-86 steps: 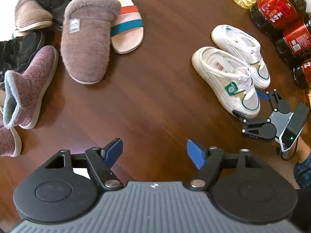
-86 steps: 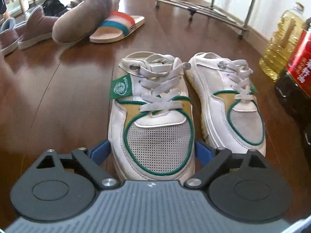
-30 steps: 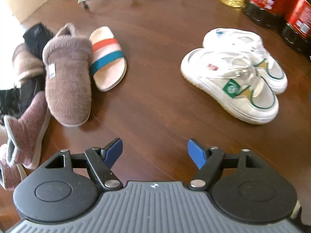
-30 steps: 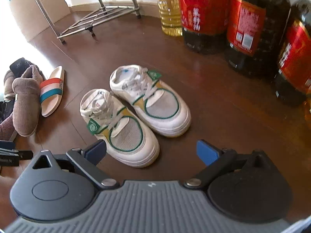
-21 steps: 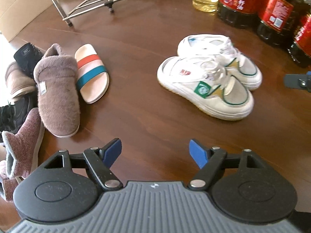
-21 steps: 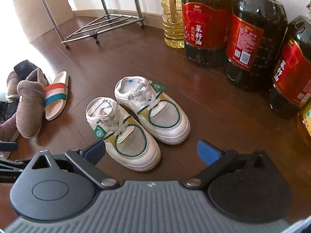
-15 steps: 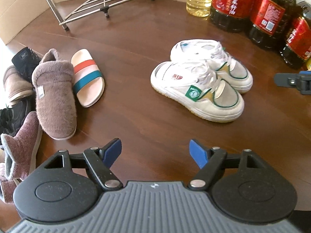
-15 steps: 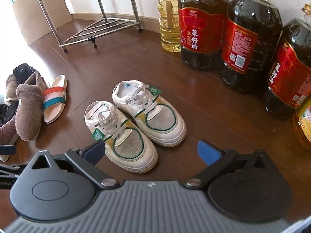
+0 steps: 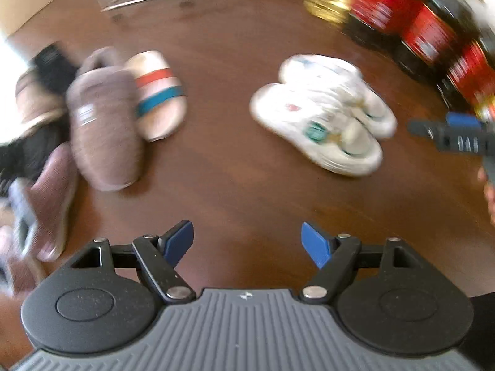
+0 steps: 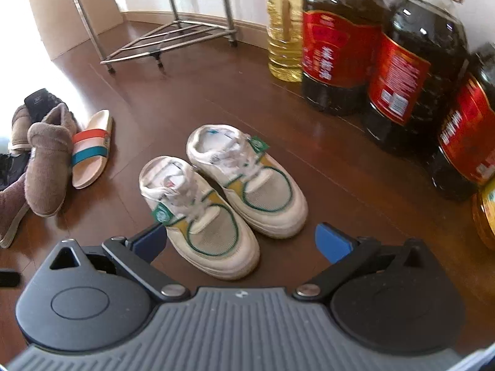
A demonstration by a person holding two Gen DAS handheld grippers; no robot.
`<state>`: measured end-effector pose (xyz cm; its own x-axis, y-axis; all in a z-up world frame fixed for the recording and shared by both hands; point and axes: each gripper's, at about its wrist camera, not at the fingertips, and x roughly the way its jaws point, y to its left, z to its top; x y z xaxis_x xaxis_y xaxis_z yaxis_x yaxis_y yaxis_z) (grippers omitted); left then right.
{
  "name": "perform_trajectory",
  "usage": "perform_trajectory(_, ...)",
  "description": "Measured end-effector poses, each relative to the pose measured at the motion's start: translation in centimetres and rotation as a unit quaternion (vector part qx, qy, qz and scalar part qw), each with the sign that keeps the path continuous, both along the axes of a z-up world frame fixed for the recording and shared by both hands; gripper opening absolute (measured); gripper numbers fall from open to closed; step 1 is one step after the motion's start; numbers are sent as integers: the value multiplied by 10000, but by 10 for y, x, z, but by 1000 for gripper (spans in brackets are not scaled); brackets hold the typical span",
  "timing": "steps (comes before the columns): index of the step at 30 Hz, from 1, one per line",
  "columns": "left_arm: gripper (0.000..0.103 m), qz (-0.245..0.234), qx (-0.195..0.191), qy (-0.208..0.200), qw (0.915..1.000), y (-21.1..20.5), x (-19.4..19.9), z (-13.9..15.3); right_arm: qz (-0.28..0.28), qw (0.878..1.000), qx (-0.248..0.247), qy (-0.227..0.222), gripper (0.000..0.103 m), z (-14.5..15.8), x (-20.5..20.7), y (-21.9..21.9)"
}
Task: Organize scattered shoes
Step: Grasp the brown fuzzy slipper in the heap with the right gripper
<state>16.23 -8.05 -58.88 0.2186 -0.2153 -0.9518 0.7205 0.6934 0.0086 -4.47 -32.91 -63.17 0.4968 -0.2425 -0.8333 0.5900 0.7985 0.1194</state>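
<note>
Two white sneakers with green trim (image 10: pixel 222 194) (image 9: pixel 324 114) stand side by side on the dark wooden floor. My right gripper (image 10: pixel 241 241) hangs open above and just in front of their toes, holding nothing. My left gripper (image 9: pixel 247 242) is open too, empty, over bare floor. To its left lie a brown fuzzy slipper (image 9: pixel 105 130) (image 10: pixel 46 170), a striped slide sandal (image 9: pixel 159 95) (image 10: pixel 91 148), pink corduroy slippers (image 9: pixel 52 201) and black shoes (image 9: pixel 52 61). The left wrist view is blurred by motion.
Several large dark oil bottles with red labels (image 10: pixel 337 43) and a yellow oil bottle (image 10: pixel 283 27) stand along the wall at the right. A metal rack (image 10: pixel 167 40) and a cardboard box (image 10: pixel 71 9) stand at the back. The right gripper's fingers (image 9: pixel 454 136) show at the left wrist view's right edge.
Both grippers have risen away from the floor, and the shoes look smaller. The right gripper let go of the white sneaker and backed off. The left view has swung and blurred.
</note>
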Motion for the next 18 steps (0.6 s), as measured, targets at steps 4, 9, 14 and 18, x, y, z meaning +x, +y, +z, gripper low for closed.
perform_trajectory(4, 96, 1434, -167, -793, 9863, 81, 28, 43, 629, 9980, 9, 6, 102, -4, 38, 13)
perform_trajectory(9, 97, 3186, -437, -659, 9446, 162, 52, 55, 1959, 9802, 169, -233, 102, 4, 122, 56)
perform_trajectory(14, 97, 4280, -787, -949, 8953, 221, 71, 62, 3305, 9417, 461, -426, 102, 10, 233, 120)
perform_trajectory(18, 98, 3867, -381, -1040, 9155, 224, 89, 47, 4159, 9075, 427, -400, 102, 8, 335, 181)
